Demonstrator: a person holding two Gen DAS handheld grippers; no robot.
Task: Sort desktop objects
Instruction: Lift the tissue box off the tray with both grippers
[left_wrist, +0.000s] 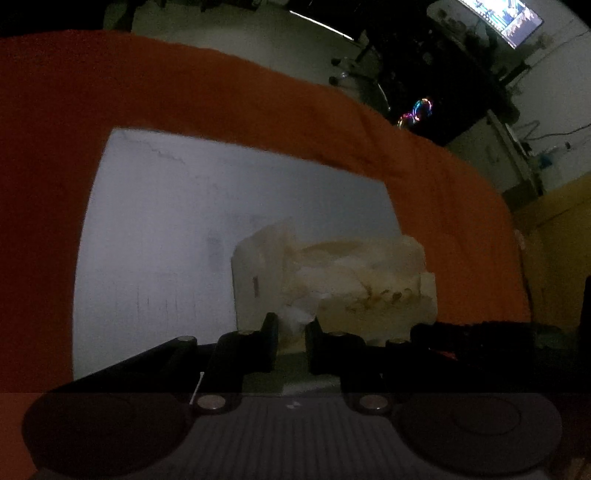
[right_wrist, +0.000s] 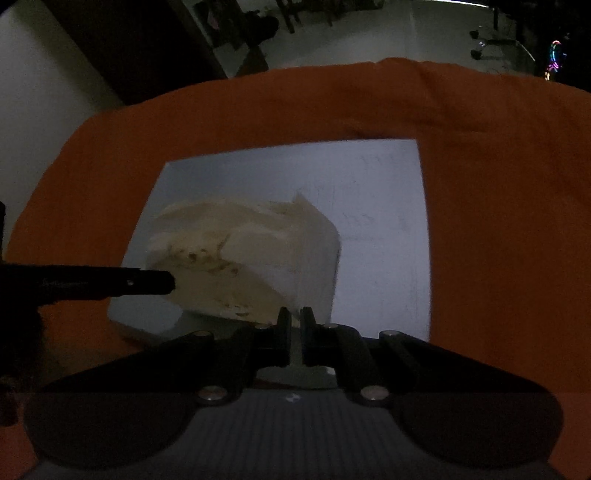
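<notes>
A pale cream, crumpled bag-like thing (left_wrist: 332, 273) sits over a white sheet (left_wrist: 159, 229) that lies on an orange cloth (left_wrist: 184, 92). My left gripper (left_wrist: 292, 325) is shut on a white fold at the thing's near edge. In the right wrist view the same thing (right_wrist: 236, 251) fills the left half of the white sheet (right_wrist: 380, 221). My right gripper (right_wrist: 294, 318) is shut on its near right edge, with a thin strip pinched between the pads. What the thing holds inside is too dim to tell.
The orange cloth (right_wrist: 498, 184) surrounds the sheet on all sides. A black bar (right_wrist: 110, 282) reaches in from the left in the right wrist view. Dark gear (left_wrist: 480, 332) lies at the right in the left wrist view. Beyond the cloth's far edge are a dim floor and a lit screen (left_wrist: 509, 18).
</notes>
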